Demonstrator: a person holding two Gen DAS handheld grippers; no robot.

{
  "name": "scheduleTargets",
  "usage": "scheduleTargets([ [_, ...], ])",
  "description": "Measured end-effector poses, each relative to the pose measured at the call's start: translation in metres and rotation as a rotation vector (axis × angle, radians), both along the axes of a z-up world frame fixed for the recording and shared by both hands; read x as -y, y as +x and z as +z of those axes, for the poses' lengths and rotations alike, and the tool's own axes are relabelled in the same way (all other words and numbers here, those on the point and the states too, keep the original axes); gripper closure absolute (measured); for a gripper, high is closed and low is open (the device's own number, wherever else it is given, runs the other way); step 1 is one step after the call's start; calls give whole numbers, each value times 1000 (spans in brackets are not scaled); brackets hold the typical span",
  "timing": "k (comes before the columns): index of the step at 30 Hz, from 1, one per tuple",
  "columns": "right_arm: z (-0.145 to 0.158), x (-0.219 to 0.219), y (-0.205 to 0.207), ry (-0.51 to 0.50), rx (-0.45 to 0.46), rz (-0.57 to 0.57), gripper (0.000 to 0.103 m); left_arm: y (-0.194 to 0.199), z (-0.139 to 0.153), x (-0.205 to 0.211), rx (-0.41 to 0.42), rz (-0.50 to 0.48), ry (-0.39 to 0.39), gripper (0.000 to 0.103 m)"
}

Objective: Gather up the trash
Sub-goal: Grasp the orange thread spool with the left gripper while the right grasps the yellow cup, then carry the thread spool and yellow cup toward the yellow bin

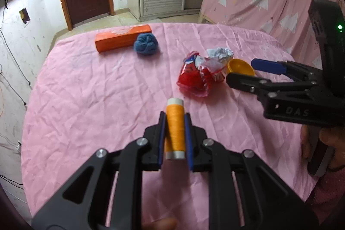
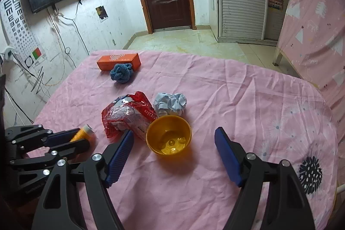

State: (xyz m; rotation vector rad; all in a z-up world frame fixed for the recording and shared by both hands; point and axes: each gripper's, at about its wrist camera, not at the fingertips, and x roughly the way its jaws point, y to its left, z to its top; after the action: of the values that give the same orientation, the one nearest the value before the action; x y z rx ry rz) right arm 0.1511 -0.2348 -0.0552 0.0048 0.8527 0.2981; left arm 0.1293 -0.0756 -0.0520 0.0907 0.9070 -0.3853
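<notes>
Tilting downward, left tongs point(image 1: 175, 122) clamp the thread spool point(image 1: 175, 126).

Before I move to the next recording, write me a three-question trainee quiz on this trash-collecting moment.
1. True or false: the left gripper is shut on the orange thread spool.
2. What lies directly ahead between the right gripper's open jaws?
A. the orange box
B. the yellow bowl
C. the blue yarn ball
3. Name the two crumpled items lying just beyond the bowl on the pink cloth.

Key:
1. True.
2. B.
3. The red plastic wrapper and the crumpled paper ball.
</notes>
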Motion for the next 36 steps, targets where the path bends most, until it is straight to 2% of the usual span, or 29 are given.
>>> scheduleTargets([
  [2,-1,-2,1,-13,-2,3,37,-1,1,-2,-1,5,-5,88],
  [3,-1,-3,1,-16,-4,9,48,-1,1,-3,-4,9,-7,88],
  [6,-3,-4,2,-17,-18,15,68,-1,1,-7,-12,20,-12,88],
  [15,5,4,-12,34,1,25,68,-7,11,-13,7,48,-15,88],
  [23,28,23,-33,70,59,4,68,-17,24,-6,39,50,-2,88],
  [29,40,45,-51,103,102,-30,68,-28,40,10,75,37,10,88],
  [36,48,80,-72,150,146,-86,68,-45,56,46,125,-18,33,88],
])
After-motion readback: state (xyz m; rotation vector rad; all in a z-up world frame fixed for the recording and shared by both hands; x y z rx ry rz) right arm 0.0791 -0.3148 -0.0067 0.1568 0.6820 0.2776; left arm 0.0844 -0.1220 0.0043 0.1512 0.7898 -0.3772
